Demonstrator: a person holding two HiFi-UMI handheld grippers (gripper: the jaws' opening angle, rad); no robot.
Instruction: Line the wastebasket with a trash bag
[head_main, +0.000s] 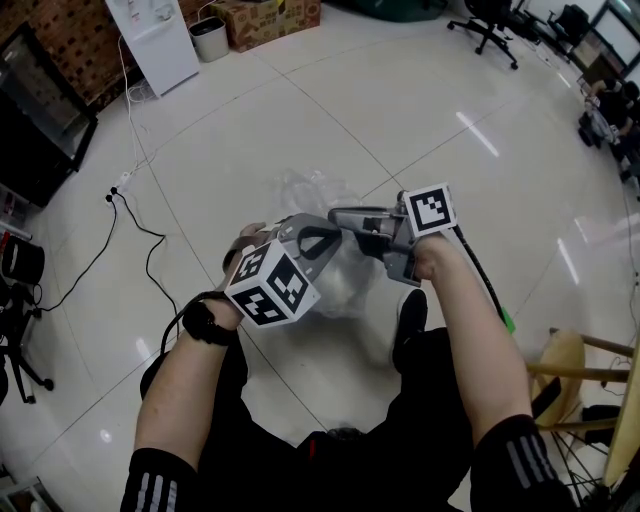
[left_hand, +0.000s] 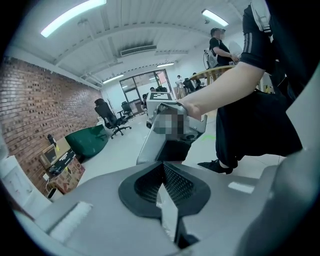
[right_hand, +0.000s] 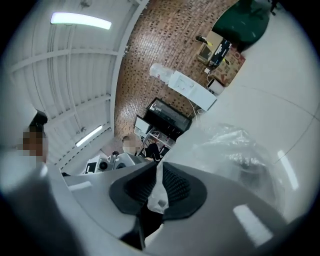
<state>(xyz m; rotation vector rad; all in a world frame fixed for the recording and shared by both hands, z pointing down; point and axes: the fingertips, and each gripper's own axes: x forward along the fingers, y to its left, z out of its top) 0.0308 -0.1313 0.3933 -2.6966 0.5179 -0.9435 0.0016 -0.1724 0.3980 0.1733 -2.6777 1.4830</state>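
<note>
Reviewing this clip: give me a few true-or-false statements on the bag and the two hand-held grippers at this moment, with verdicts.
1. The left hand-held gripper is shut on film of the clear trash bag. True.
2. The right hand-held gripper stands wide open and empty. False: it pinches a fold of the bag.
3. The bag lies flat and untouched. False: it is bunched up, held by both grippers over the tiled floor.
4. The two grippers are close together. True.

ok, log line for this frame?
left gripper: shut on bag | right gripper: shut on bag | bag: crumpled, held between both
</note>
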